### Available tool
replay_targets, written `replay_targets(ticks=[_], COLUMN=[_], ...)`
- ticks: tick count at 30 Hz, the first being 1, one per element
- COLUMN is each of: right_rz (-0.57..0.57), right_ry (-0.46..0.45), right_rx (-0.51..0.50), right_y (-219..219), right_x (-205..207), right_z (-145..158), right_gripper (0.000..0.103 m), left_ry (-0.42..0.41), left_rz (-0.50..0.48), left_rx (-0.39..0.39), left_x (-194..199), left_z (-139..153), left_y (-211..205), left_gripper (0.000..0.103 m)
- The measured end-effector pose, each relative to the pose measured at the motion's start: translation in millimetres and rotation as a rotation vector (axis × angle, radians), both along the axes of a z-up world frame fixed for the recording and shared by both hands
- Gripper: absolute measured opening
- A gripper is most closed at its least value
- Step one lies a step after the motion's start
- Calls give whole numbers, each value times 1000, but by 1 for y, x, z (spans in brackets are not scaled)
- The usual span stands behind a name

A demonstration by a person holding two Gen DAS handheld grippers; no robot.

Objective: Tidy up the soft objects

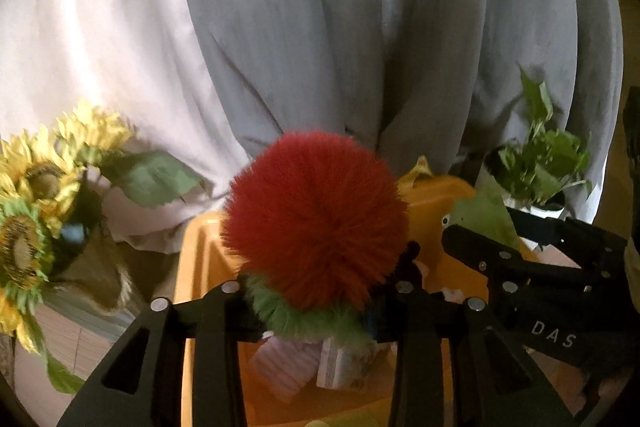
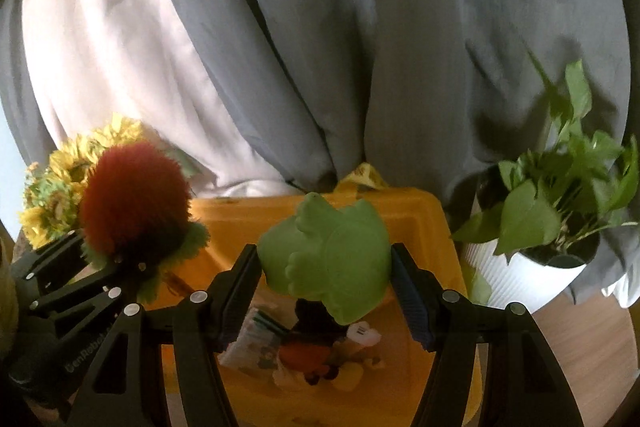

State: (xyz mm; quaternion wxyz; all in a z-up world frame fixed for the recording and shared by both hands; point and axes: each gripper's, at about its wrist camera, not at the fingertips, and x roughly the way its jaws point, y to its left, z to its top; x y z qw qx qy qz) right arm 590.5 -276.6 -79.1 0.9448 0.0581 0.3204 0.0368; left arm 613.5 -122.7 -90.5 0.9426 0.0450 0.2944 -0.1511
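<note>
Grey curtain (image 2: 360, 47) behind a wood-grain floor (image 2: 592, 327); yellow bin (image 2: 420, 215) between sunflowers (image 1: 36, 195) and potted plant (image 2: 552, 227). Left gripper (image 1: 320, 291), marked "DAS", clamps a red pompom (image 1: 316, 215); right gripper (image 2: 324, 267) clamps a green toy (image 2: 332, 255).

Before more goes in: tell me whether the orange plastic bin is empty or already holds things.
Already holds things. The orange plastic bin is open-topped, and small toys and packets lie on its floor, below both grippers' loads.
</note>
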Motion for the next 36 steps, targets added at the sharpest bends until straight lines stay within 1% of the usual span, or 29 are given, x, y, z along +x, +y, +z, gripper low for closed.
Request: replay_targets(ticks=[2,3,4,5,6,10,15,19,23,32,36], right_rz=[-6,-8,-11,-13,-18,-29,-42,-54,-64,-48,-56], right_ry=[19,25,31,37,41,45,37,14,-18,-95,-128], right_rx=[-6,-7,-8,-11,-14,-6,-3,-11,-24,-56,-79], right_y=[-1,-3,-5,-5,-5,-8,-9,-10,-10,0,10], right_x=[4,7,9,10,12,12,4,-10,-25,-78,-106], right_z=[-6,-8,-10,-12,-12,-14,-12,-5,5,37,50], right_gripper=[67,68,71,74,75,75,75,75,75,75,75], left_ry=[17,23,30,32,35,30,17,-11,-42,-125,-150], left_rz=[6,10,20,22,22,40,72,125,152,175,184], left_rx=[1,1,-1,-3,-5,0,-2,-24,-28,-31,-33], left_x=[2,3,4,3,3,-2,-14,-33,-54,-109,-135], left_z=[-7,-8,-10,-10,-10,-8,-2,8,21,51,60], left_y=[-1,-1,0,1,2,2,5,17,25,40,49], left_gripper=[41,46,50,51,51,64,65,66,69,70,73])
